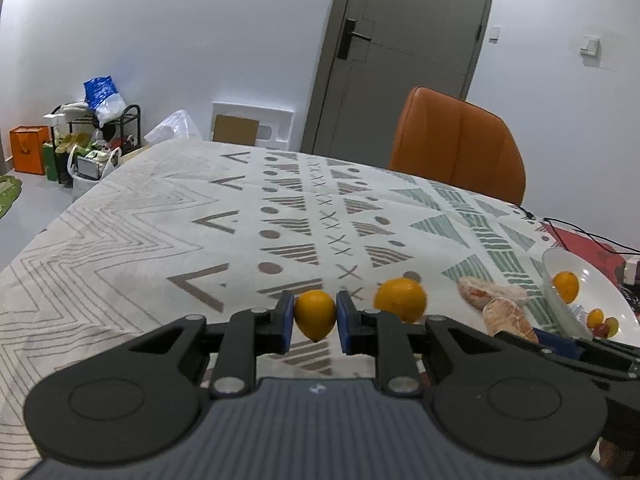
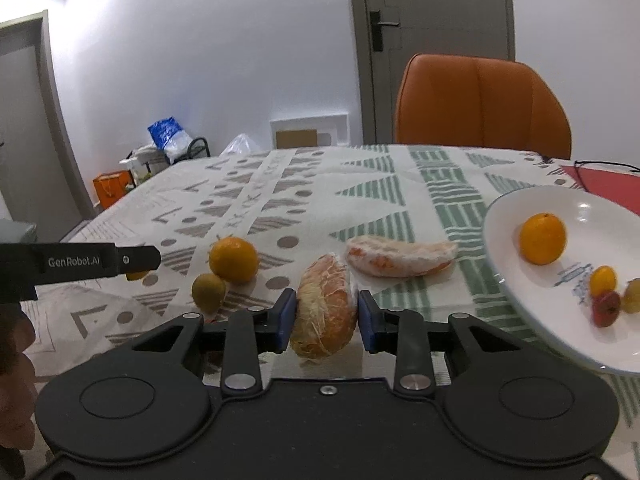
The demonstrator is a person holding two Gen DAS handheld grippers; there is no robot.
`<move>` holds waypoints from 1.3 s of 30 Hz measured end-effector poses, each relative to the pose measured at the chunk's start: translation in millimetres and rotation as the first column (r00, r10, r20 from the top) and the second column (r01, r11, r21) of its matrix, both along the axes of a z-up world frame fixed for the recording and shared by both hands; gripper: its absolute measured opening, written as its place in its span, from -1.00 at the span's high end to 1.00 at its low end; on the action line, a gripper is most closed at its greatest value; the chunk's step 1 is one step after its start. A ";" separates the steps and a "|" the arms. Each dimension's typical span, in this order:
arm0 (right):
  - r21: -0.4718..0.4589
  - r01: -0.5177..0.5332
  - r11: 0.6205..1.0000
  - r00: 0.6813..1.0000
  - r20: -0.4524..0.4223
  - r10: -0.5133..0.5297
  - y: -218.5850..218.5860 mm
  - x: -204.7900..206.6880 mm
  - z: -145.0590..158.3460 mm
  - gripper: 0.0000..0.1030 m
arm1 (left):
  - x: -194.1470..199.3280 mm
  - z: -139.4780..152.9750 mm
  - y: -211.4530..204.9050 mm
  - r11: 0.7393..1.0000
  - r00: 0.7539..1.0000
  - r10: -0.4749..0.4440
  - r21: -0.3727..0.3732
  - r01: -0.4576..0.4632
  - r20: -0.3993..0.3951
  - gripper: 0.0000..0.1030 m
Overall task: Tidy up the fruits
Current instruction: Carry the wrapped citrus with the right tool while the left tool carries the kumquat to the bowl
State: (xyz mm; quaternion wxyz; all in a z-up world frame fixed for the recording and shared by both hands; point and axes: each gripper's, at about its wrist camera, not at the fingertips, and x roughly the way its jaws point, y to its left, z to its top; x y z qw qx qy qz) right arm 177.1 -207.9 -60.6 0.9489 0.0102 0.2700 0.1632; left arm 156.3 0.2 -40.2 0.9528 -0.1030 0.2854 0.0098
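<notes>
My left gripper [image 1: 315,317] is shut on a small yellow-orange fruit [image 1: 315,315] and holds it above the patterned tablecloth. An orange [image 1: 401,299] lies just to its right. My right gripper [image 2: 327,322] is shut on a peeled pomelo wedge [image 2: 326,312]. A second wedge [image 2: 400,256] lies beyond it. A white plate [image 2: 516,288] at the right holds an orange [image 2: 543,239] and three small fruits [image 2: 608,294]. An orange [image 2: 234,260] and a small greenish fruit [image 2: 208,292] lie to the left on the cloth.
An orange chair [image 2: 482,104] stands at the table's far side. A black cable [image 1: 580,232] and a red mat [image 2: 604,186] lie at the far right. The left gripper's side [image 2: 80,266] shows at the left of the right wrist view.
</notes>
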 end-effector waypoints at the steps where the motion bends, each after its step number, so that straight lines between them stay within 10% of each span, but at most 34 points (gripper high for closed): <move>1: 0.006 0.005 1.000 1.000 0.006 -0.005 -3.1 -1.3 1.6 0.40 | -0.1 1.1 -2.4 1.000 1.000 -0.005 0.000 0.005 0.003 0.59; 39: 0.110 0.215 0.970 0.974 0.055 -0.222 -130.4 -31.8 10.3 0.40 | 6.7 21.6 -125.0 0.975 0.973 -0.221 0.030 0.220 0.060 0.59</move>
